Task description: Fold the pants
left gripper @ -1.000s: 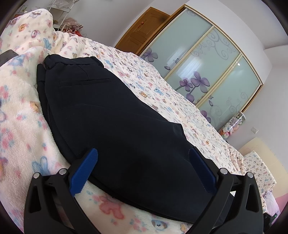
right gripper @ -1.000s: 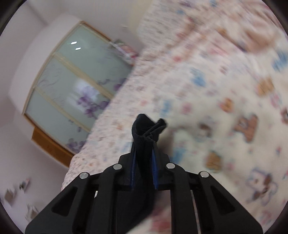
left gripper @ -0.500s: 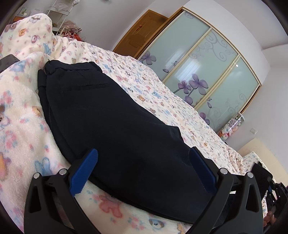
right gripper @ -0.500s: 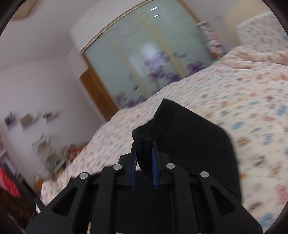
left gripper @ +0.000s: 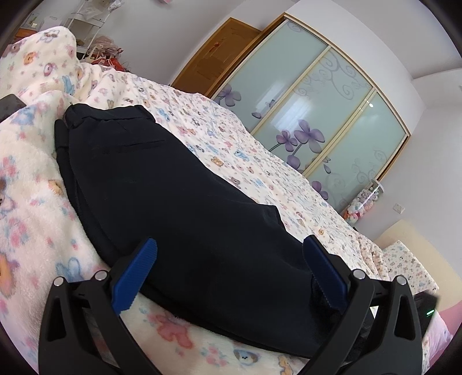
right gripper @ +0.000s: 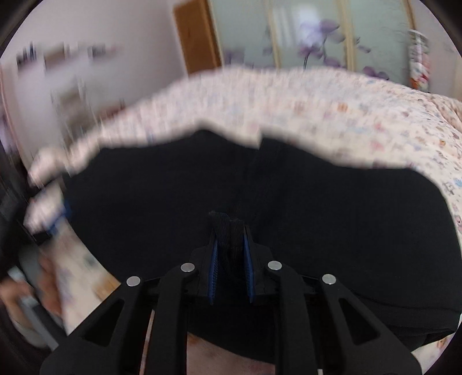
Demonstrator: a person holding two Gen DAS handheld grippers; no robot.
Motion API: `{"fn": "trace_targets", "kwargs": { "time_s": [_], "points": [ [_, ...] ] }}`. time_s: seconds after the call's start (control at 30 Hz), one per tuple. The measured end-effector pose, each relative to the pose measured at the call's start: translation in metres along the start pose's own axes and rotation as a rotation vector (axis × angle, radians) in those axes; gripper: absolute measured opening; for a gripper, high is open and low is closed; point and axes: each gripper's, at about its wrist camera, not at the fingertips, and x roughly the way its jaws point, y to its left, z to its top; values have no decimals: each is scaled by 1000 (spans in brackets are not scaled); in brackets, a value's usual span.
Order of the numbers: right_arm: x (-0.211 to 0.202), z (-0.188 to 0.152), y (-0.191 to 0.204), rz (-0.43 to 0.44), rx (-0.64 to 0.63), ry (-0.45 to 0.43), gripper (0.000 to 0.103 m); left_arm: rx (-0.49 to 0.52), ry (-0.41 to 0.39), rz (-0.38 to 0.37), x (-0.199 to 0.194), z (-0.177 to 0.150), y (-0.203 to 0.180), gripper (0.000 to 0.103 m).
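Note:
Dark navy pants point(left gripper: 161, 187) lie flat on a bed with a floral cover, waistband at the far left. My left gripper point(left gripper: 229, 256) is open just above the pants' near end, its blue pads on either side of the cloth. In the right wrist view my right gripper point(right gripper: 231, 239) is shut on a bunched hem of the pants point(right gripper: 229, 230) and holds it over the spread dark cloth point(right gripper: 332, 216). That view is blurred by motion.
A fluffy patterned blanket point(left gripper: 26, 178) is heaped at the left of the bed point(left gripper: 260, 161). Sliding glass wardrobe doors point(left gripper: 311, 115) and a wooden door point(left gripper: 219, 54) stand behind. A white shelf rack point(left gripper: 86, 26) is at the far left.
My right gripper has swung round with the hem in it, from over bare bedding to over the spread pants. My left gripper has barely moved and stays open.

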Motion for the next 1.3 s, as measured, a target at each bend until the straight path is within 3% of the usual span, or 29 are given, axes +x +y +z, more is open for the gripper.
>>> {"fn": "trace_targets", "kwargs": {
  "time_s": [0.07, 0.13, 0.2, 0.33, 0.5, 0.57, 0.63, 0.83, 0.97, 1.03, 1.07, 1.17, 1.3],
  "points": [
    [-4, -3, 4, 12, -7, 10, 27, 2, 2, -6, -1, 0, 0, 101],
    [-13, -5, 4, 62, -12, 18, 52, -2, 0, -9, -2, 1, 1, 101],
    [-27, -11, 7, 104, -52, -5, 53, -11, 1, -14, -2, 2, 2, 101],
    [-44, -14, 18, 84, -104, -85, 52, -16, -1, -25, -4, 3, 2, 101],
    [-21, -6, 29, 22, -176, -34, 52, 0, -6, -25, -6, 2, -1, 101],
    [2, -5, 34, -7, -187, 45, 54, -6, -6, -23, -6, 3, 0, 101],
    [15, -5, 32, 4, -169, 100, 56, -21, 3, -21, -5, 3, 3, 101],
    [18, -4, 18, 78, -120, 152, 57, -58, 32, -39, 0, 5, 11, 101],
    [-23, -7, 0, 160, -8, 44, 58, -121, 83, -126, -4, 13, 25, 101],
    [-50, -13, -11, 177, 2, -14, 77, -206, 113, -180, -11, 22, 39, 101],
    [-65, -18, -17, 186, 2, -42, 80, -244, 120, -193, -13, 26, 45, 101],
    [-102, -34, -38, 202, 3, -107, 81, -341, 193, -193, -11, 38, 69, 101],
    [-135, -55, -77, 209, 97, -206, 82, -433, 315, -188, 7, 42, 95, 98]
  ]
}}
